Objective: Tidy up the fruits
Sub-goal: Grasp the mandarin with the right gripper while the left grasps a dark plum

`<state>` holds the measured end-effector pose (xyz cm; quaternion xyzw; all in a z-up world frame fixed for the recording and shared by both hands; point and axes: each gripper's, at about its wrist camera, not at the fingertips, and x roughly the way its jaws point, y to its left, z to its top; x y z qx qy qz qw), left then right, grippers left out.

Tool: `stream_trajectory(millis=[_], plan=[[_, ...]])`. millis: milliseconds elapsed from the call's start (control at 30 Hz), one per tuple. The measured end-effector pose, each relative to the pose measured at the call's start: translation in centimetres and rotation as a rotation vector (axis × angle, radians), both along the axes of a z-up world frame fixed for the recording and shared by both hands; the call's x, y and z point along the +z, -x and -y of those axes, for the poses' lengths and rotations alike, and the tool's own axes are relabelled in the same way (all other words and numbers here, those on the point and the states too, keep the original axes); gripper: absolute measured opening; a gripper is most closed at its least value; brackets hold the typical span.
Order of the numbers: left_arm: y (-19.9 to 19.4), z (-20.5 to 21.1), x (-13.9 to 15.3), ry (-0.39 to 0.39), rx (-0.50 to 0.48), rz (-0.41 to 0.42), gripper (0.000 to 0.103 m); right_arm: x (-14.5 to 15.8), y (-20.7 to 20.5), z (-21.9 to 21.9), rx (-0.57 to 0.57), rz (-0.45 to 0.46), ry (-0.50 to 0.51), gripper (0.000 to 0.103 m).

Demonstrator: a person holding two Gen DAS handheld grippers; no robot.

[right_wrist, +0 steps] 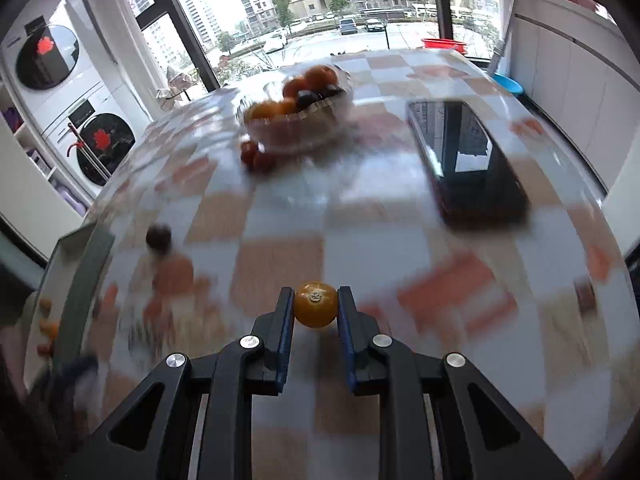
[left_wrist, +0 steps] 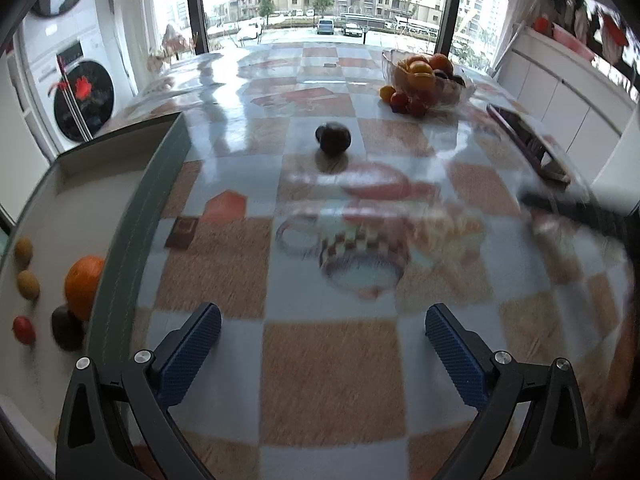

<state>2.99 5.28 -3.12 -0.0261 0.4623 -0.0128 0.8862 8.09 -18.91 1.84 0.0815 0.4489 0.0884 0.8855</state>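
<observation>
Fruits lie in three places across the checked table (left_wrist: 332,380). At the far left, a green-rimmed tray (left_wrist: 132,240) holds an orange (left_wrist: 83,285), two small yellowish fruits (left_wrist: 27,283), a dark fruit (left_wrist: 67,327) and a small red one (left_wrist: 24,330). The left gripper (left_wrist: 322,350) hovers just right of that tray, its blue pads spread wide with nothing between them.

Farther along, a dark plum (left_wrist: 333,139) sits alone near the table's middle, well apart from everything else. At the far right of the left wrist view stands a glass bowl (left_wrist: 456,94) piled with oranges and dark fruit, with a few small fruits (left_wrist: 400,101) loose against its near side.

The right gripper (right_wrist: 316,306) is clenched on a small yellow-orange fruit (right_wrist: 316,305), held by its sides above the table with the stem scar facing the camera. It looks light, smooth and round, so it could slip or bruise; a gentle hold across its widest part seems best.

To its right lies a dark phone (right_wrist: 466,160), out of the way of a move leftward to the tray. Only the lone plum sits close to that route.
</observation>
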Motion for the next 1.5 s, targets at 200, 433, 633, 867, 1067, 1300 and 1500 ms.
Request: stream_trajectory(millis=[200,433,633,867,1067,1300,1500], plan=[[-5.8,-0.5,2.5,0.030,0.078,0.038,0.103,-0.5,4.1,1.0,-0.022,0.015,-0.024,0.023],[-11.6,-0.2,0.4,-0.037,0.103,-0.019,0.084,-0.7,5.6,1.1,-0.003,0.033,-0.015,0.023],[-11.9,0.7,0.4,-0.043,0.062,0.015,0.042,-0.9,6.2,0.8,-0.004,0.045,-0.002,0.023],[-6.1,2.5,0.8,-0.106,-0.042,0.075,0.029,-1.0,7.7,0.7,-0.016,0.048,0.008,0.023],[2.3,1.4,0.5,-0.035,-0.020,0.059,0.029,-1.1,9.7,0.3,-0.009,0.046,0.006,0.023],[6.1,0.9,0.0,-0.024,-0.021,0.092,0.029,-1.2,13.1,-0.1,0.005,0.035,0.011,0.023],[6.0,0.9,0.0,0.002,-0.011,0.103,0.029,-1.2,14.4,-0.1,0.001,0.025,0.002,0.023]])
